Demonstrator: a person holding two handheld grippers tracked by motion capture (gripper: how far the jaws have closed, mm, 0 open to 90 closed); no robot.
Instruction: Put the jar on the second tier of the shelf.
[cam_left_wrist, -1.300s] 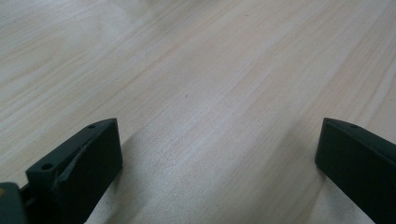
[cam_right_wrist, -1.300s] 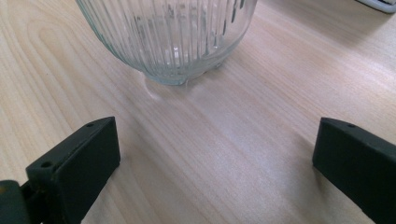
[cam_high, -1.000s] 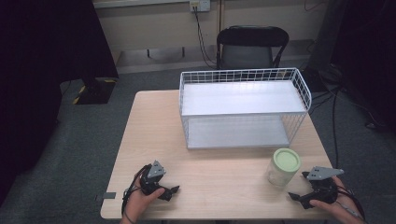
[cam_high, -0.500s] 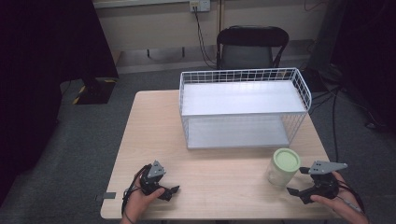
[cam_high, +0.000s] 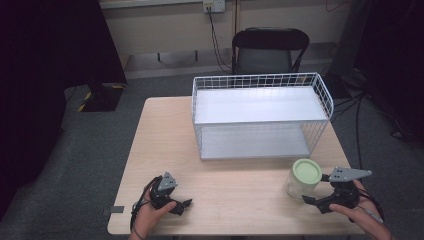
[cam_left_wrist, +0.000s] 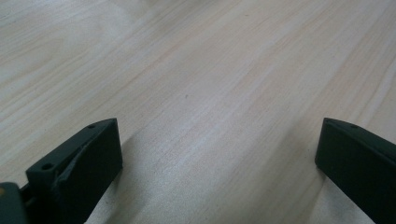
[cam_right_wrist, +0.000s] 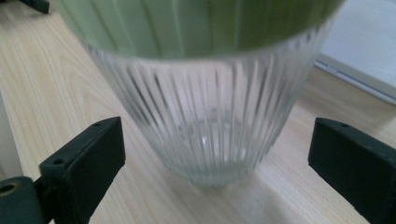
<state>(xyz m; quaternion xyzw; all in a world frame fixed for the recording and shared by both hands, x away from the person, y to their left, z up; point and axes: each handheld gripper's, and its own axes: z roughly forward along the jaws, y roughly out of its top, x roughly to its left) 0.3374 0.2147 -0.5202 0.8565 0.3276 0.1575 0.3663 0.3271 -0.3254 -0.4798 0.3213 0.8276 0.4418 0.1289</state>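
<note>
Ribbed glass jar (cam_high: 303, 179) w/ a pale green lid is standing upright near the table's (cam_high: 240, 200) front right corner, just in front of the white wire basket (cam_high: 260, 115), which is sitting along the far edge toward the right. Right claw (cam_high: 316, 199) is being held low at the front right corner, just beside the jar on its right, jaws spread wide. In the right gripper view the jar (cam_right_wrist: 205, 116) is being framed between the two black jaws w/ a clear gap on each side, so no contact is being made; its base is resting on the wood. Left claw (cam_high: 181, 205) is being held low over the table near the front edge, toward the left corner, well apart from the jar. Its jaws are also spread wide, w/ bare wood (cam_left_wrist: 210, 93) btwn them.
</note>
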